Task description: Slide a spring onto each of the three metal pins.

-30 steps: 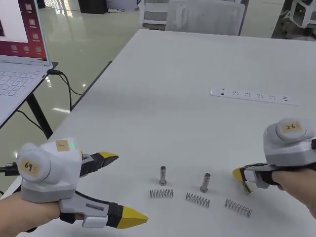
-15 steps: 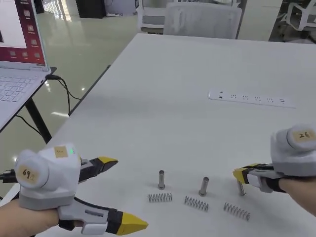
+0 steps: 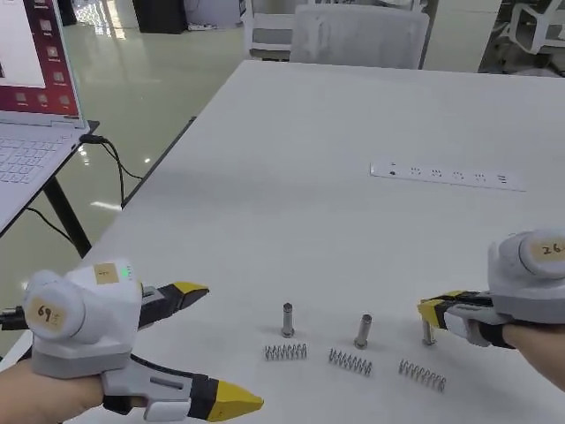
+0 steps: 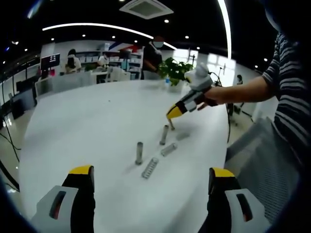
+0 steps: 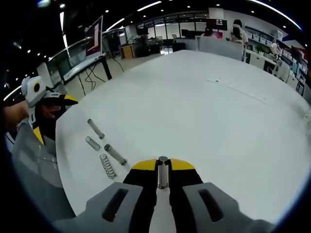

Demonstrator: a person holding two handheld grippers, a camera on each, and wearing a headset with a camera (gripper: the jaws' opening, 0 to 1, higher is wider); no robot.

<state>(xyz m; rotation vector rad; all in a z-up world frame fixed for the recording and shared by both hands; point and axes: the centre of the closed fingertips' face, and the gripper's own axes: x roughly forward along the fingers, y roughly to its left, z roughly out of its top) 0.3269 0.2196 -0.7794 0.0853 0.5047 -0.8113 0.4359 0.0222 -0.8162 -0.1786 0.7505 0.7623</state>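
A wide white table took up most of what I saw through the headset camera. An open laptop sat on a separate stand off its left edge, and a grey chair stood at the far end.

The left gripper hovered low at the near left, its yellow-tipped jaws spread wide with nothing between them. The right gripper came in from the right with its jaws closed on the upper end of the third pin. It held the pin upright at the right end of the row. I could not tell whether the foot of the pin touched the table.

A long white power strip lay well behind the work.

The left pin and the middle pin stood upright and free near the front edge. Just in front of them, three springs lay flat in a row: the left spring, the middle spring and the right spring.

As I judged it, the task had barely begun. No spring was on any pin, so all three remained to be threaded.

A round sticker on the left gripper read "69", and one on the right gripper read "26". The writing on the laptop screen was too small to read.
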